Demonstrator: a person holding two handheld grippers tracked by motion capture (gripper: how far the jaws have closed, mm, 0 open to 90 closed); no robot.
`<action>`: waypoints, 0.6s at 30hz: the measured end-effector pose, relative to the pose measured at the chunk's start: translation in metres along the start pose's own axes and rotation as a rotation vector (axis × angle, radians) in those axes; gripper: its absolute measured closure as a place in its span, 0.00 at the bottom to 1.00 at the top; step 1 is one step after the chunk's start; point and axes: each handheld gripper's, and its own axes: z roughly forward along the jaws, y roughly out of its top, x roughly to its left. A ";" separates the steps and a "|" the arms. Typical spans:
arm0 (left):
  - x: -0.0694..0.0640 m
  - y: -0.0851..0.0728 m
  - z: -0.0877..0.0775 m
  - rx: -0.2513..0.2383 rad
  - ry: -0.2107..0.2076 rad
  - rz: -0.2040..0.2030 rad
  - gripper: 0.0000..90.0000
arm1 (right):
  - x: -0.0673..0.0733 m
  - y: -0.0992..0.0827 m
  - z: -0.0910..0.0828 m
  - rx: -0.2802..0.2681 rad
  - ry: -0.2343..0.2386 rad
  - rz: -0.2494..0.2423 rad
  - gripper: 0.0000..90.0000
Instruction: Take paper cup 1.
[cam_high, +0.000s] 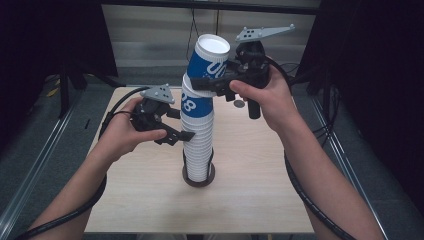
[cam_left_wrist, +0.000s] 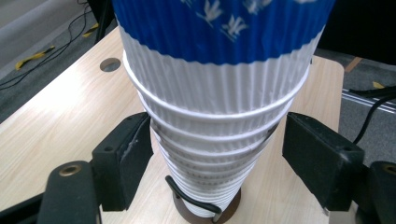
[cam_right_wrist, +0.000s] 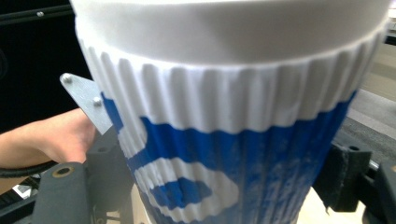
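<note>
A tall stack of ribbed white-and-blue paper cups (cam_high: 198, 135) stands in a dark wire holder (cam_high: 198, 179) on the light wooden table (cam_high: 150, 200). The top cup (cam_high: 209, 60), blue with white lettering, is tilted off the stack's top, and my right gripper (cam_high: 205, 80) is shut on it; up close its ribbed wall (cam_right_wrist: 233, 140) sits between my right gripper's (cam_right_wrist: 224, 186) jaws. My left gripper (cam_high: 195, 131) reaches in level from the left at mid-stack. Its jaws flank the stack (cam_left_wrist: 219, 107) closely, left gripper (cam_left_wrist: 217, 154) open with a thin gap at the right pad.
A small round hole (cam_high: 239, 104) lies in the tabletop behind the stack. Dark floor, cables and metal rails surround the table. The other hand (cam_right_wrist: 51, 140) and its grey plate (cam_right_wrist: 86, 100) appear left of the cup in the right gripper view.
</note>
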 end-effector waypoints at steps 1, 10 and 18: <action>0.000 -0.001 0.000 0.004 -0.001 -0.002 0.25 | 0.000 0.000 -0.001 -0.003 0.000 0.002 0.23; 0.001 -0.012 0.004 0.028 -0.003 -0.020 0.22 | -0.007 -0.002 -0.014 -0.020 -0.021 0.020 0.23; 0.002 -0.025 0.008 0.059 -0.003 -0.032 0.21 | -0.016 -0.011 -0.029 -0.030 -0.044 0.048 0.23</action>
